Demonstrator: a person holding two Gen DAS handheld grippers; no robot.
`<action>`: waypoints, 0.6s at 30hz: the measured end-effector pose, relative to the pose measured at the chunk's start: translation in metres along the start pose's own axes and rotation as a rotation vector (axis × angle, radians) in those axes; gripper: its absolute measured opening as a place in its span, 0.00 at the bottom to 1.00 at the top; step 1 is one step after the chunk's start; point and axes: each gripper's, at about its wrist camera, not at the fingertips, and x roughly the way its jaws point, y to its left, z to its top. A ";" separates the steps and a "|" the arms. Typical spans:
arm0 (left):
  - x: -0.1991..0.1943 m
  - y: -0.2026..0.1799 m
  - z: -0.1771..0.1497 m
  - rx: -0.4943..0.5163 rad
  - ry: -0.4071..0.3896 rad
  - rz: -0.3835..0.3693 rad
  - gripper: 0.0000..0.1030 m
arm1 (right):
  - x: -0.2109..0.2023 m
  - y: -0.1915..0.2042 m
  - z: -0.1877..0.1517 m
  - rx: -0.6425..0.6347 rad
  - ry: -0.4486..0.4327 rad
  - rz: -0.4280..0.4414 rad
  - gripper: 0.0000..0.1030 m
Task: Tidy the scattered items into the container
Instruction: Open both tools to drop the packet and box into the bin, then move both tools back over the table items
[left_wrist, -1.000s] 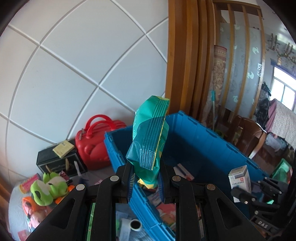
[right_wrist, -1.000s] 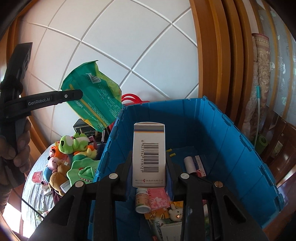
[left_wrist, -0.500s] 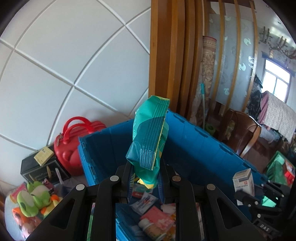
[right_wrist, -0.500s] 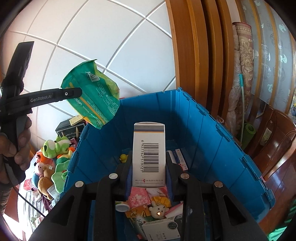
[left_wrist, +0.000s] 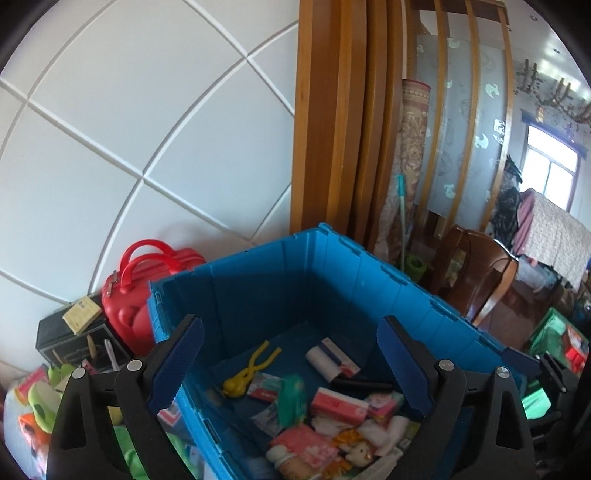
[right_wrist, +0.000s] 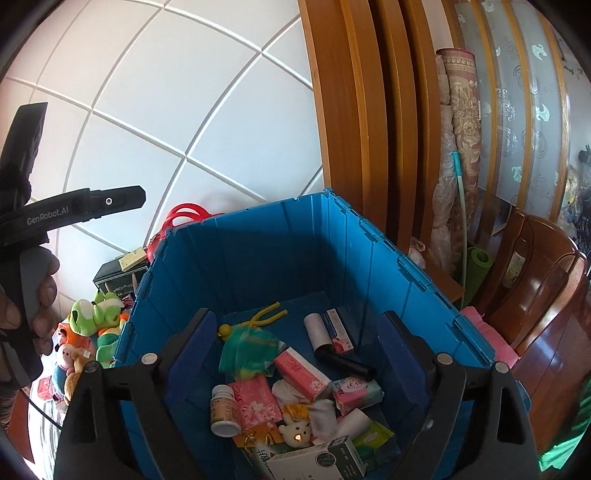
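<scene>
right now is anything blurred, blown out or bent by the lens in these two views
Left wrist view: the green packet in the blue crate is motion-smeared, the window is blown out white, and the wall's tile lines curve from fisheye distortion. Right wrist view: contents look sharp, the white pill bottle reads clearly, the crate's inner left wall lies in shadow, and the wooden door frame bows.

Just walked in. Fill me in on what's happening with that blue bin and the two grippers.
A person is tidying loose household items into the blue crate, holding a gripper in each hand. Both the left gripper and the right gripper hang open and empty over the crate. A green packet lies in the crate among tissue packs, a pill bottle and a small box. Plush toys are still outside the crate on its left, beside a red case.
</scene>
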 end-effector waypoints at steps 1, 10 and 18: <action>-0.002 0.003 -0.002 -0.004 0.004 0.008 0.93 | 0.000 0.002 -0.001 -0.002 0.002 0.007 0.87; -0.040 0.039 -0.030 -0.060 -0.005 0.105 0.93 | -0.008 0.036 -0.001 -0.046 -0.024 0.075 0.89; -0.093 0.083 -0.068 -0.130 -0.006 0.228 0.93 | -0.025 0.095 -0.001 -0.111 -0.061 0.163 1.00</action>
